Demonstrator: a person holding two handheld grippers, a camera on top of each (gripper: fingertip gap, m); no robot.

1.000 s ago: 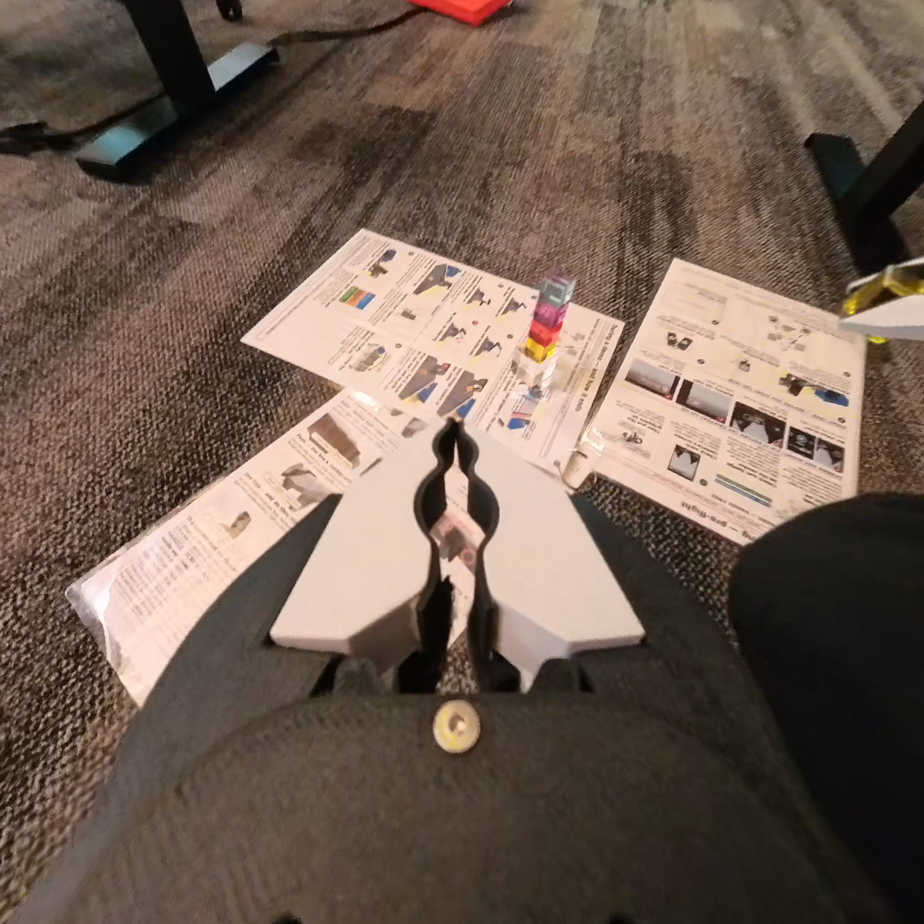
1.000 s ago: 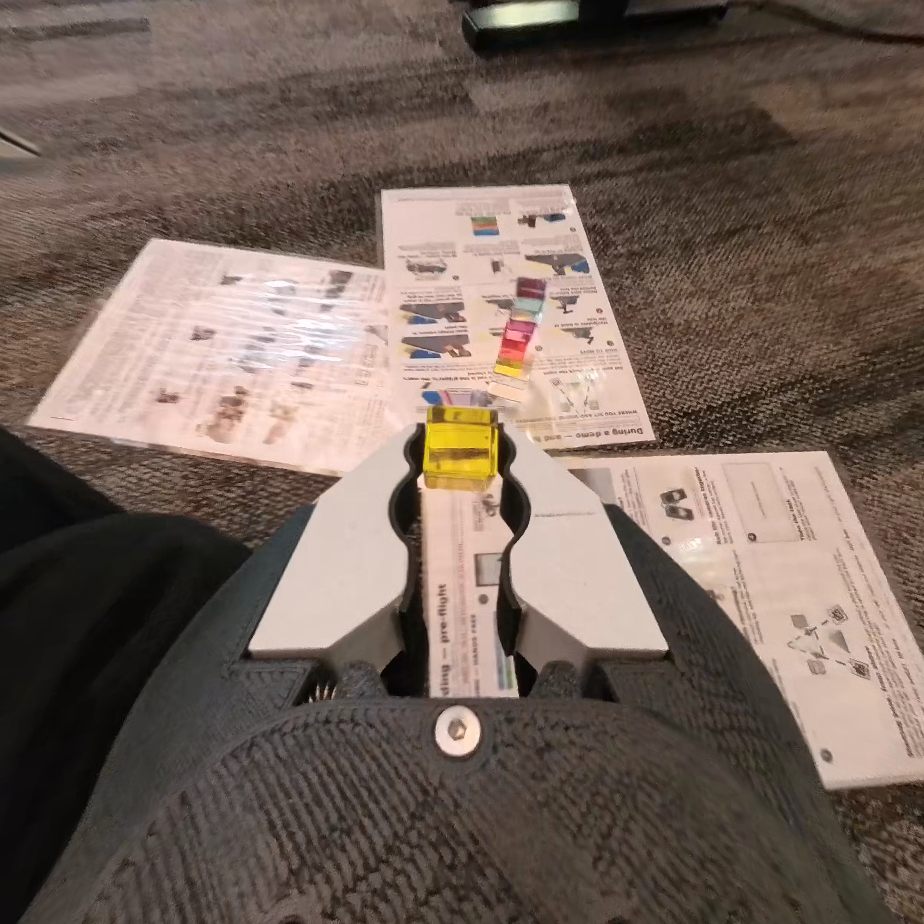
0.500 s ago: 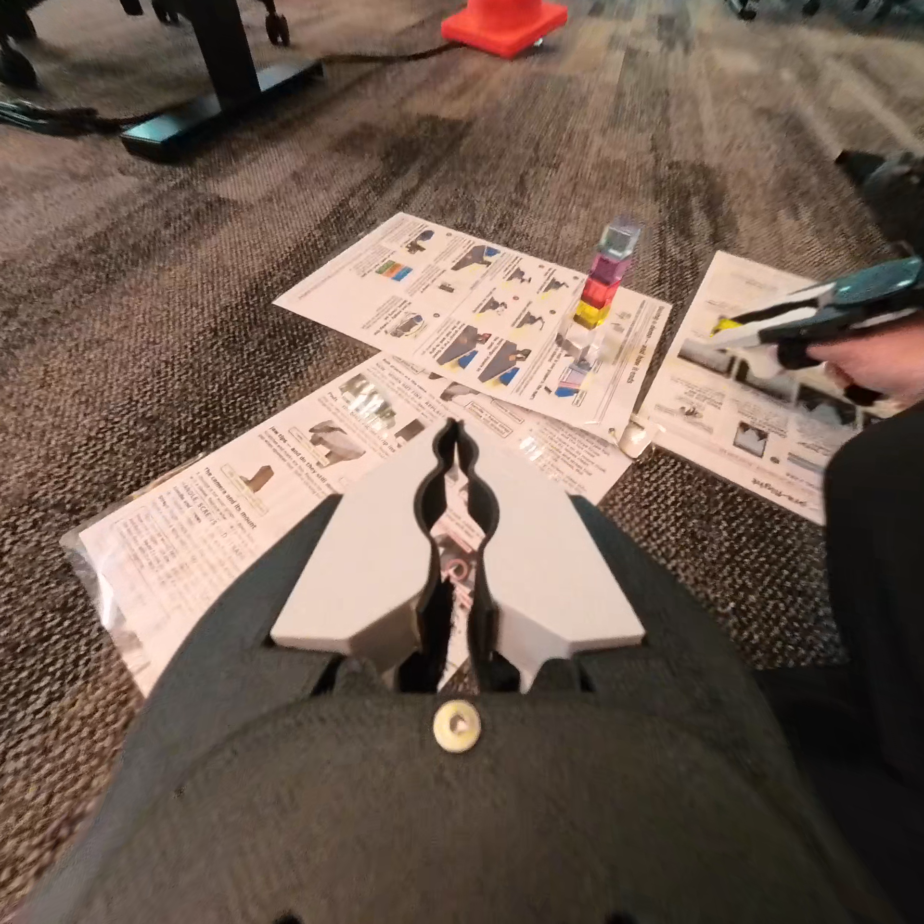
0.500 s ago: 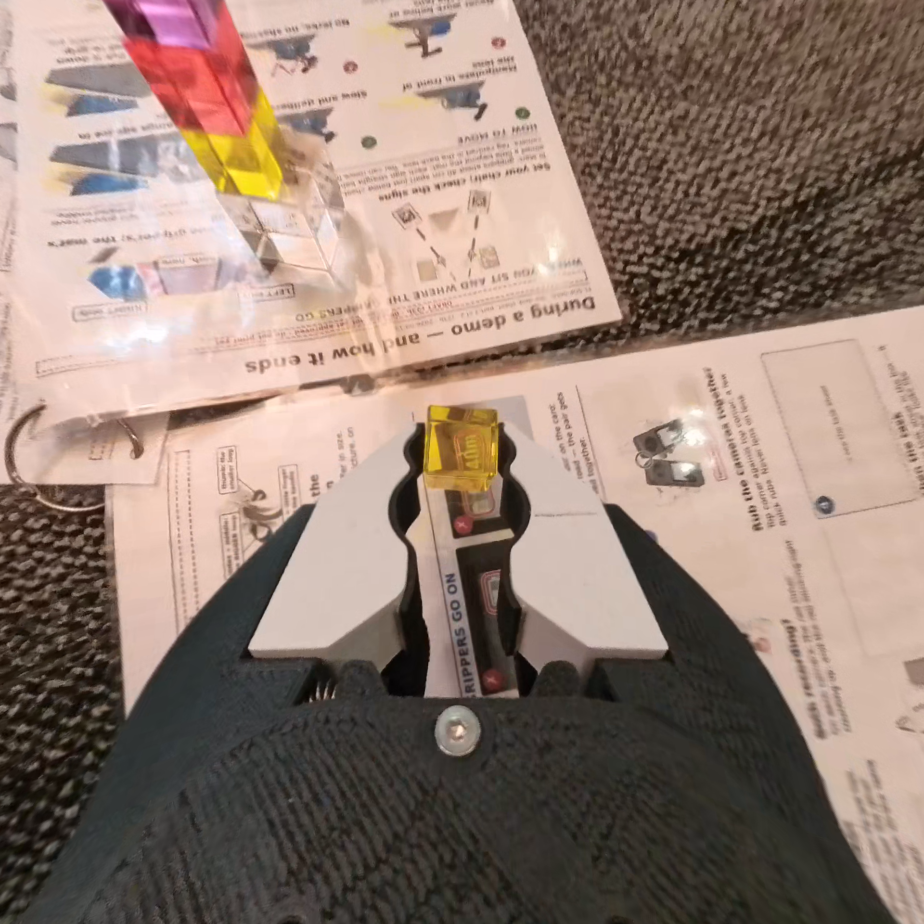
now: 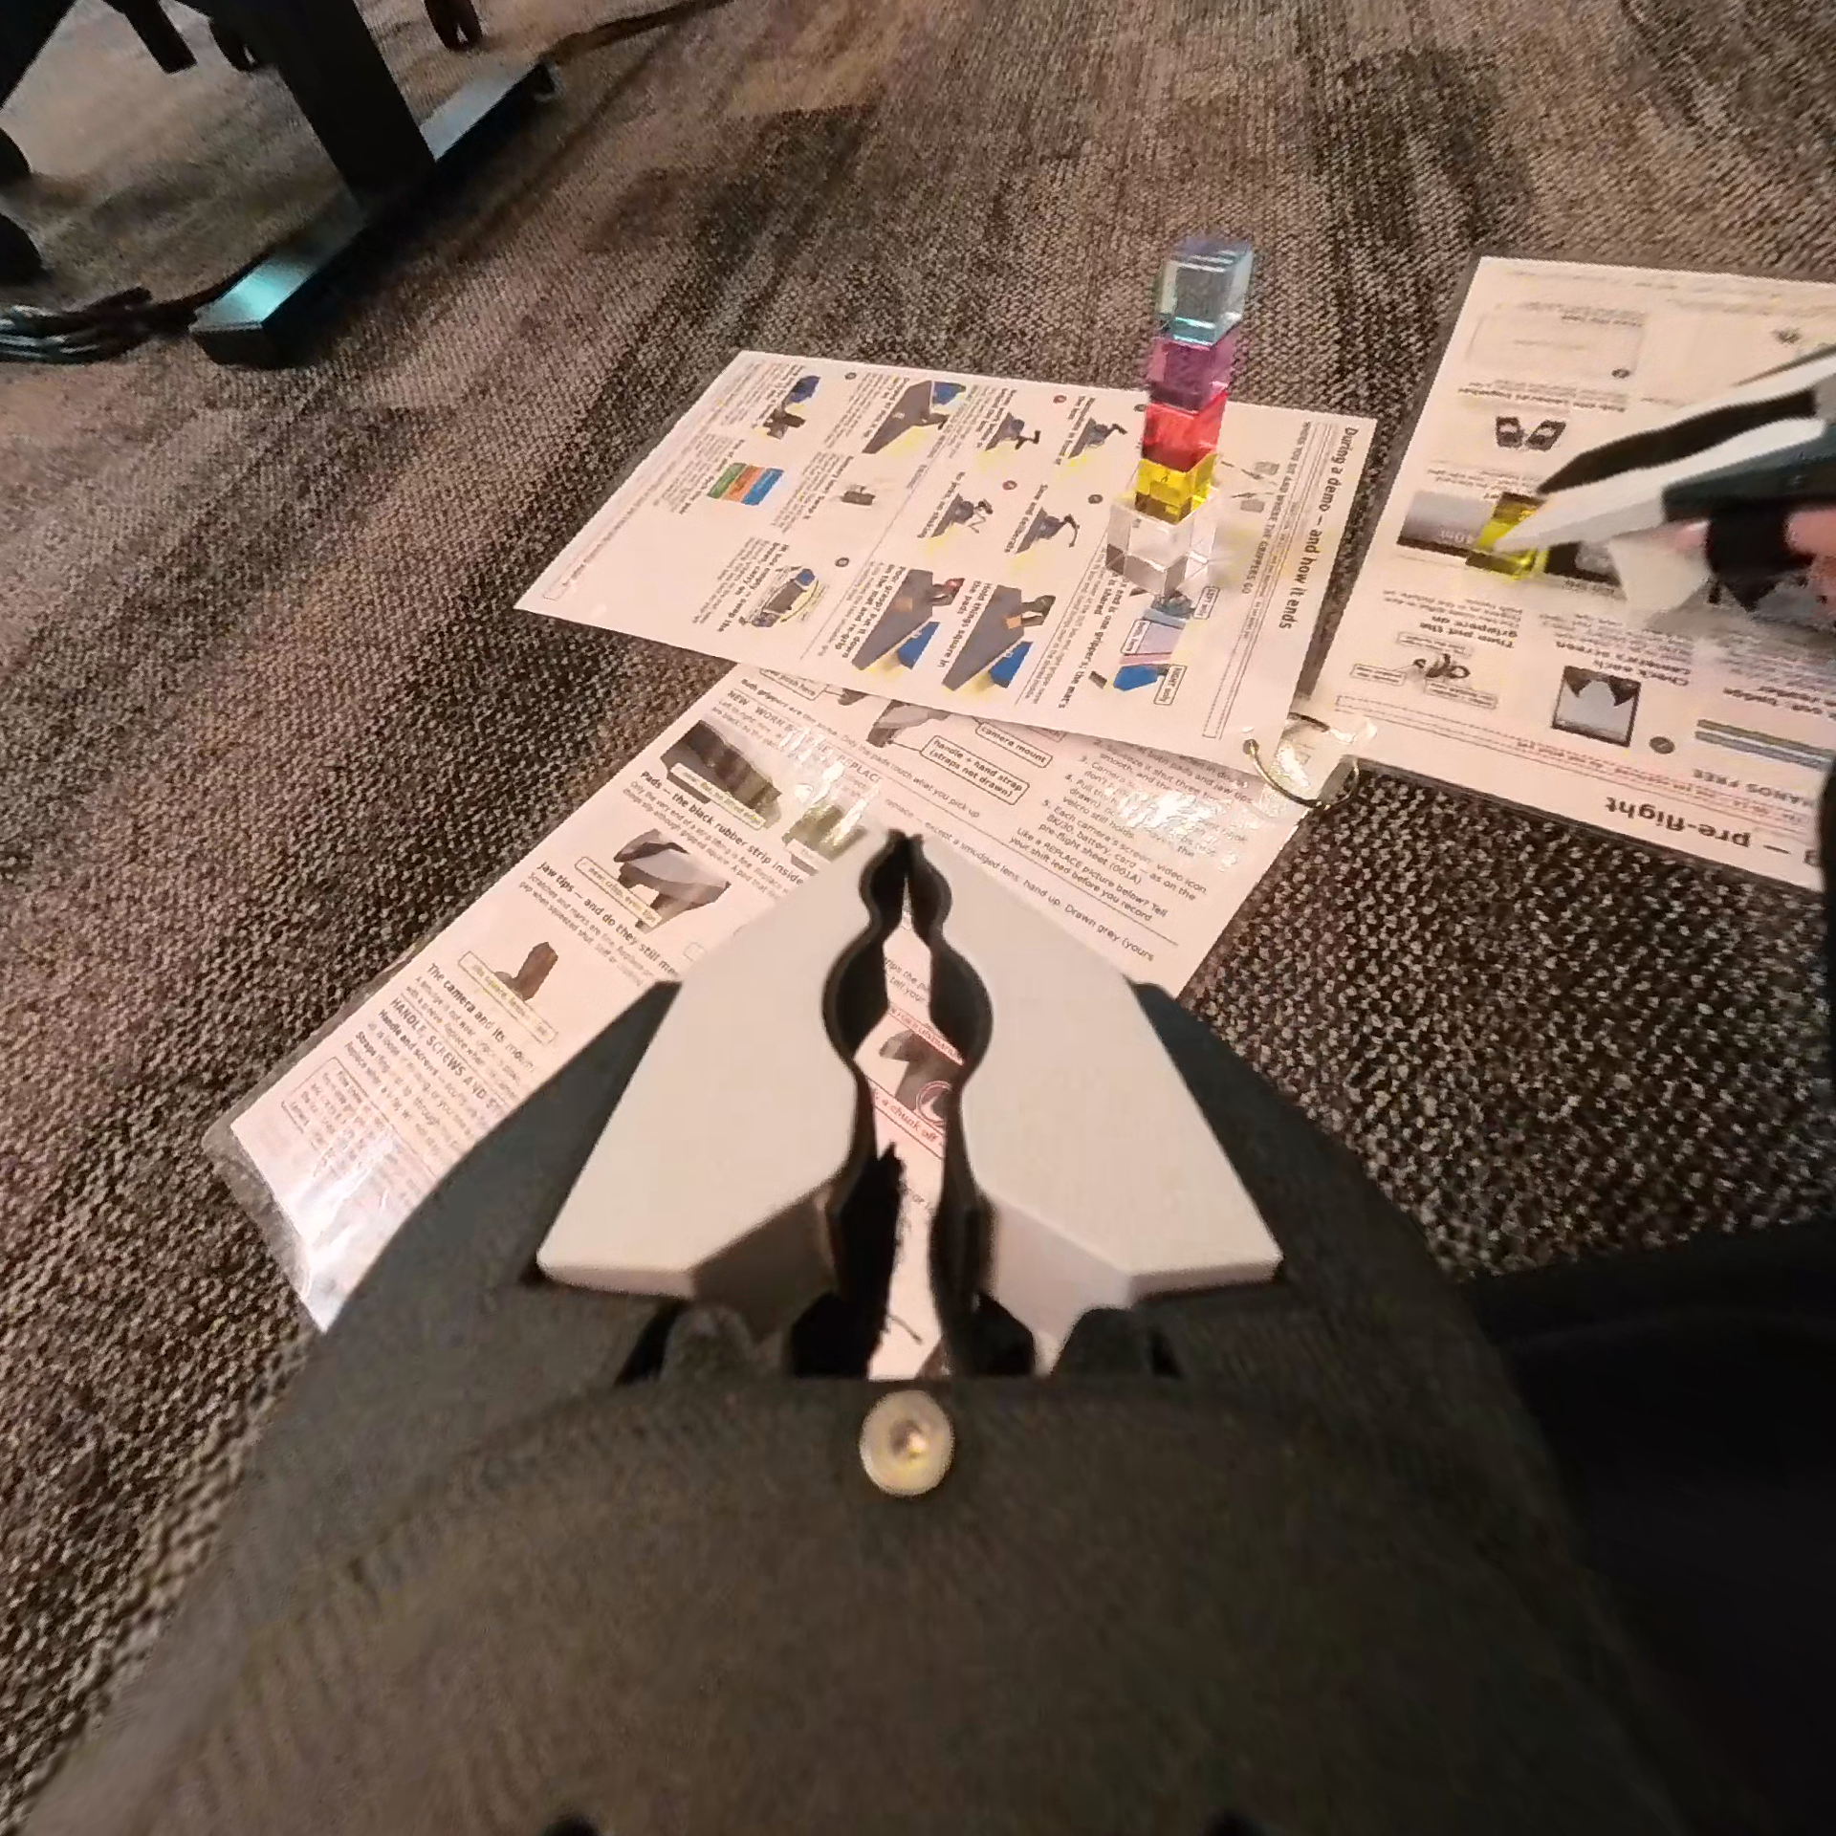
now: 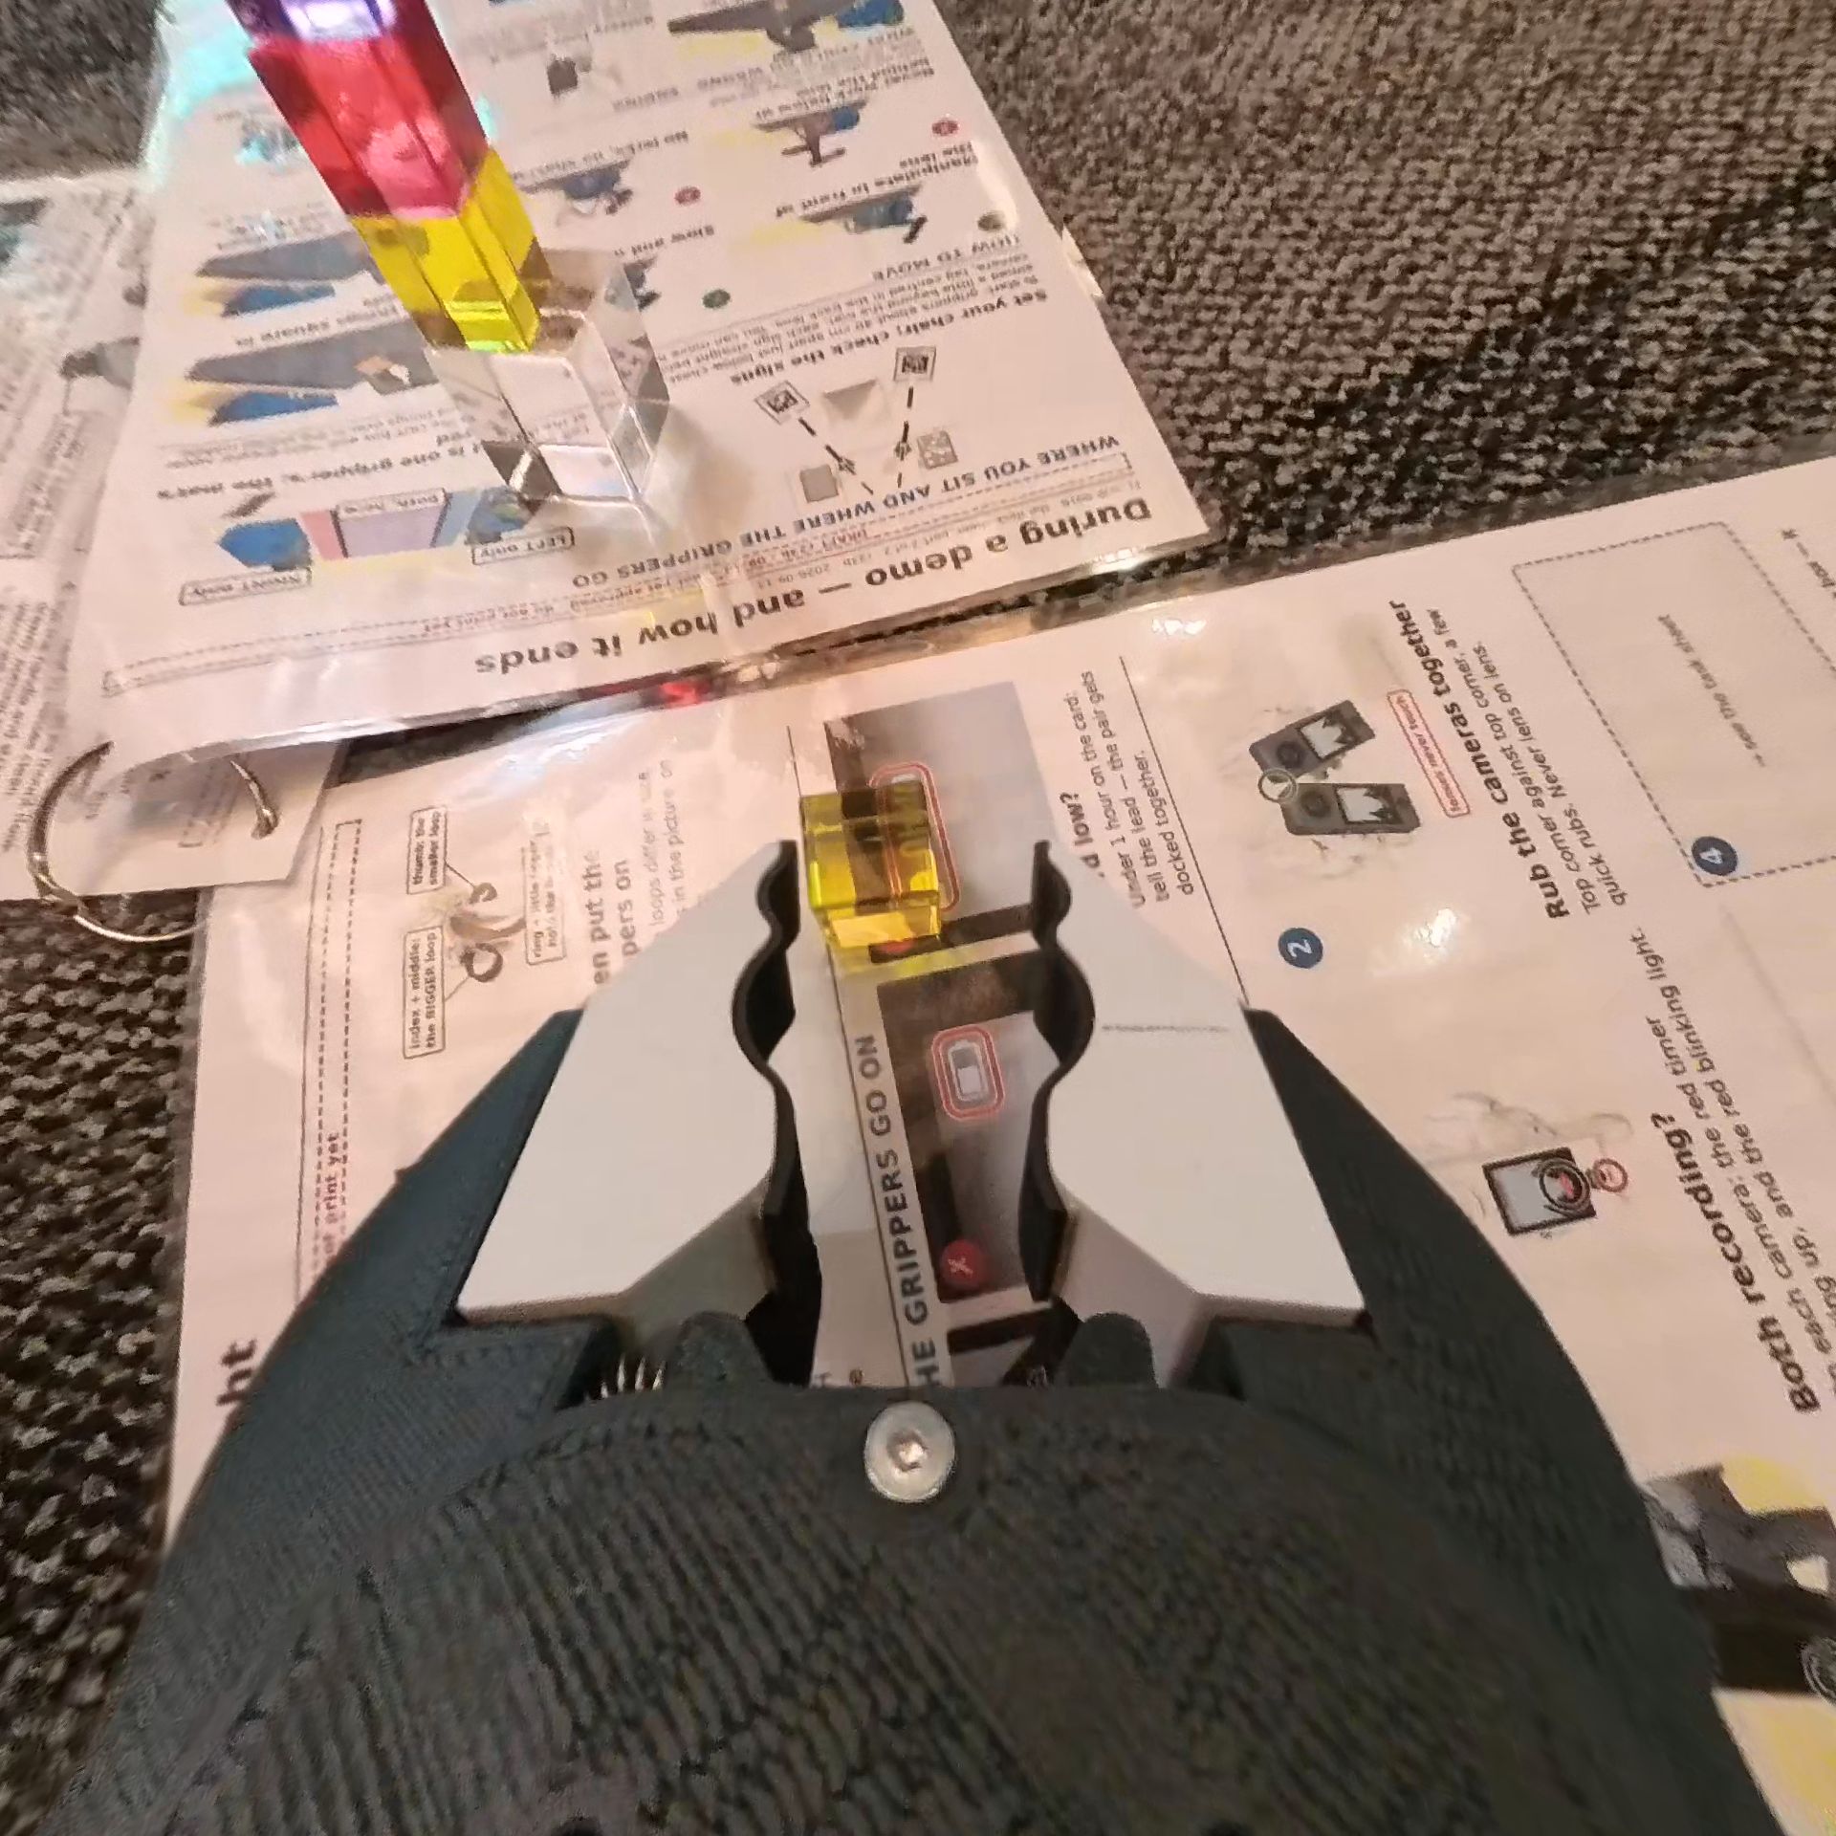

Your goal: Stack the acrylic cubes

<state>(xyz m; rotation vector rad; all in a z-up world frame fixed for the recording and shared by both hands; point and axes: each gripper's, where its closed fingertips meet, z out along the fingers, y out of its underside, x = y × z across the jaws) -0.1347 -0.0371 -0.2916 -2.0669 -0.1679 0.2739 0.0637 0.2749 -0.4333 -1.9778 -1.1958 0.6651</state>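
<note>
Right gripper: my right gripper [image 6: 914, 874] has its fingers spread wide over a glossy laminated sheet [image 6: 1391, 994] on the floor; they grip nothing.
Yellow cube: a small see-through yellow cube [image 6: 874, 874] with sharp edges sits on that sheet between my fingertips. There is a clear gap to the right finger [image 6: 1053, 894]; the left finger [image 6: 780, 894] is just beside it, and I cannot tell if it touches. From the left wrist view the cube [image 5: 1505, 541] lies right at the pale tips of that gripper [image 5: 1550, 517].
Left gripper: my left gripper [image 5: 906, 854] is closed, its wavy black-lined fingers meeting at the tips with nothing between them, above another laminated sheet [image 5: 497, 994].
Tower: a stack of glassy cubes [image 5: 1182, 417] stands near the right edge of the middle sheet [image 5: 795, 517]: a clear block at the base, then yellow, red, purple and pale blue on top. It stands upright, apart from both grippers.
Sheets: three shiny printed pages, overlapping, joined by a metal ring [image 5: 1292, 765].
Floor: coarse grey-brown looped carpet [image 5: 298, 596], with a dark desk foot [image 5: 328, 288] at the far left.
</note>
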